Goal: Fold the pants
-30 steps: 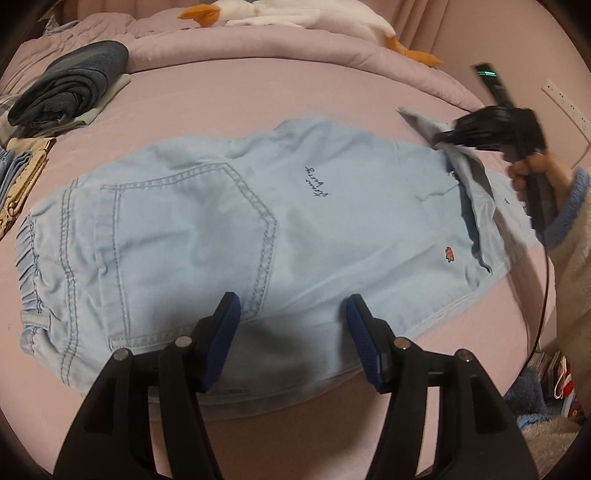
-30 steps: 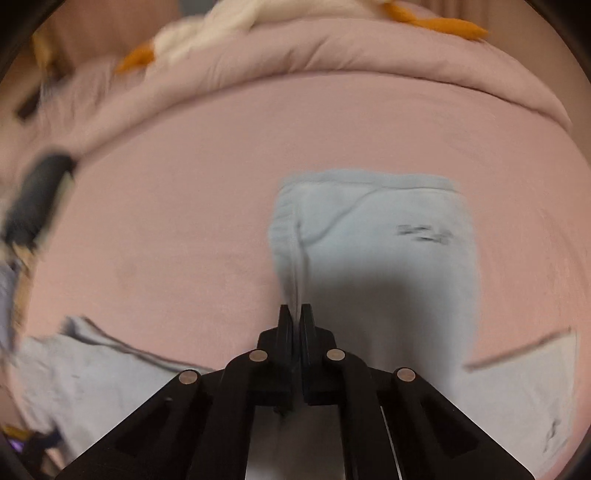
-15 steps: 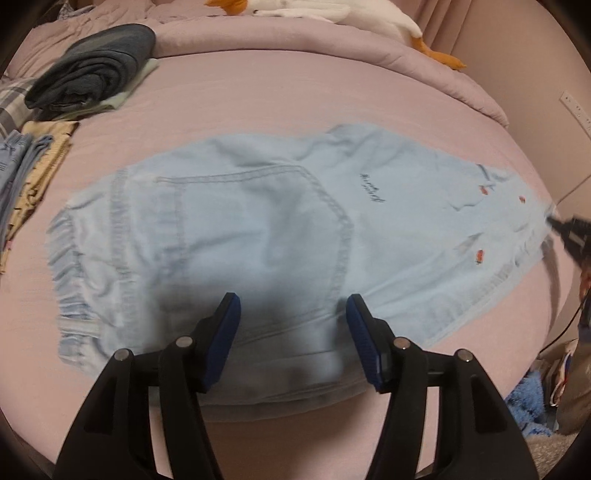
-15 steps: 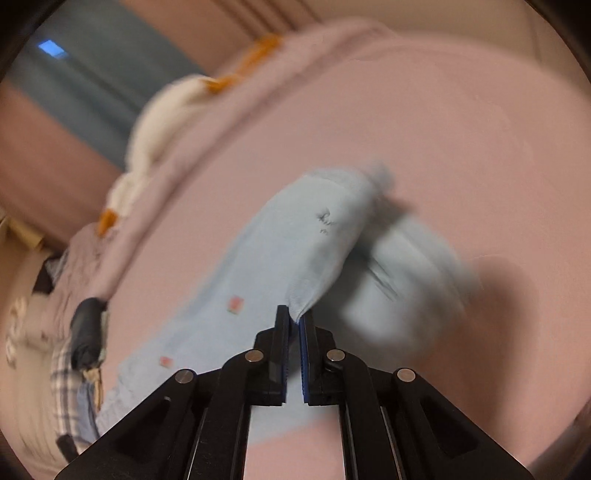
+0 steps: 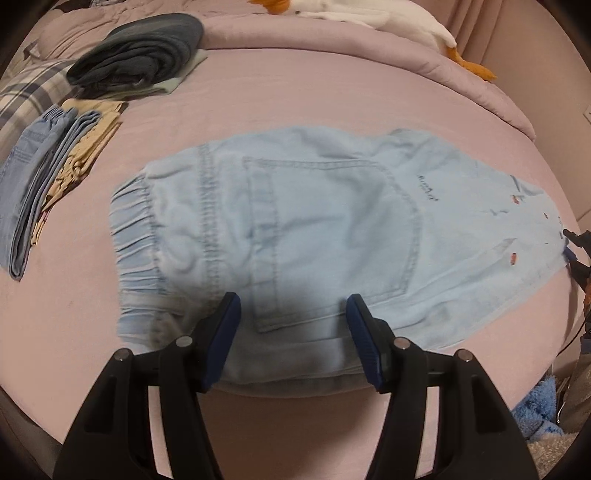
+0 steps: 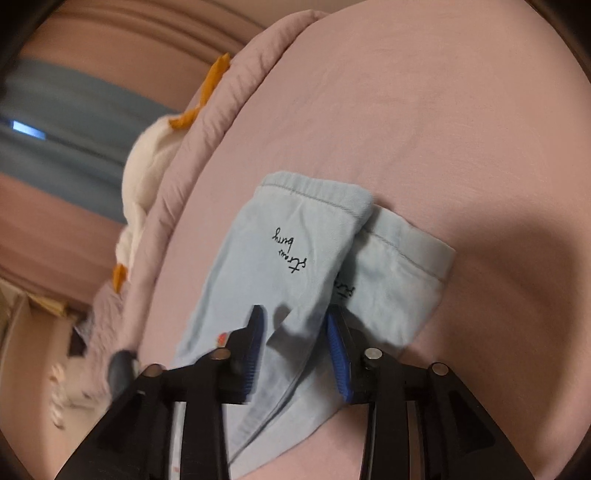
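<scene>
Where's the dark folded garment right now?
In the left wrist view, the dark garment lies at the upper left of the bed, beyond the pants and just behind the stack of folded clothes.

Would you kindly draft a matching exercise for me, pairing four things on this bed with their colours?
Things:
1. pants
2. rolled garment
3. plush toy
4. sheet

Colours:
A. pink
B. white and orange
C. light blue
D. dark grey

Pairs: 1-C, 2-D, 3-B, 4-A
</scene>
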`<action>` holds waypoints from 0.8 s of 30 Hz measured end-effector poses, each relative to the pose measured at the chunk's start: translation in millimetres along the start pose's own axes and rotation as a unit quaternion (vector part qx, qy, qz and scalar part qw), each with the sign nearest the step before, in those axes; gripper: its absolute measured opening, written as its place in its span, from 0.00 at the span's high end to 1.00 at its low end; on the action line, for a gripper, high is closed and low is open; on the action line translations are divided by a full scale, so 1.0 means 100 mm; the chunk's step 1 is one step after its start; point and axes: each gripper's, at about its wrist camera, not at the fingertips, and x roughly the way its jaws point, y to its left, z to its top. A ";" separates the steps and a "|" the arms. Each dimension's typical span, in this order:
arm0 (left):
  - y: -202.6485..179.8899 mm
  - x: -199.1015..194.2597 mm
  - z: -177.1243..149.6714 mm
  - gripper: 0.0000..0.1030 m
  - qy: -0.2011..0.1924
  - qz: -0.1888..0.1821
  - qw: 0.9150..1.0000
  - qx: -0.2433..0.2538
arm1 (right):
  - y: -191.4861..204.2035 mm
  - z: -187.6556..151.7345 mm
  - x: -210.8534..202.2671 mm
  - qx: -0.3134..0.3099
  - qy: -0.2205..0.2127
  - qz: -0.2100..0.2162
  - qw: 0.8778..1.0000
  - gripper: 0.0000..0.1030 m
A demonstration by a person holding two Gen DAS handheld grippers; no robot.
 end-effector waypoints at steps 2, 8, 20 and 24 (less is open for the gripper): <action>0.06 -0.01 -0.01 0.61 0.001 0.012 1.000 -0.002 | -0.01 -0.02 -0.09 -0.020 0.006 -0.010 1.000 0.92; 0.27 -0.07 -0.02 0.82 0.007 0.004 1.000 -0.023 | -0.03 -0.09 -0.40 -0.038 0.003 -0.034 0.999 0.95; 0.16 -0.43 -0.12 0.51 -0.025 -0.012 1.000 0.000 | 0.29 -0.02 -0.63 -0.148 -0.095 -0.177 0.968 0.72; 0.13 -0.49 -0.03 0.49 -0.058 -0.013 0.998 0.000 | 1.01 -0.43 -0.26 -0.280 -0.014 -0.074 0.957 0.72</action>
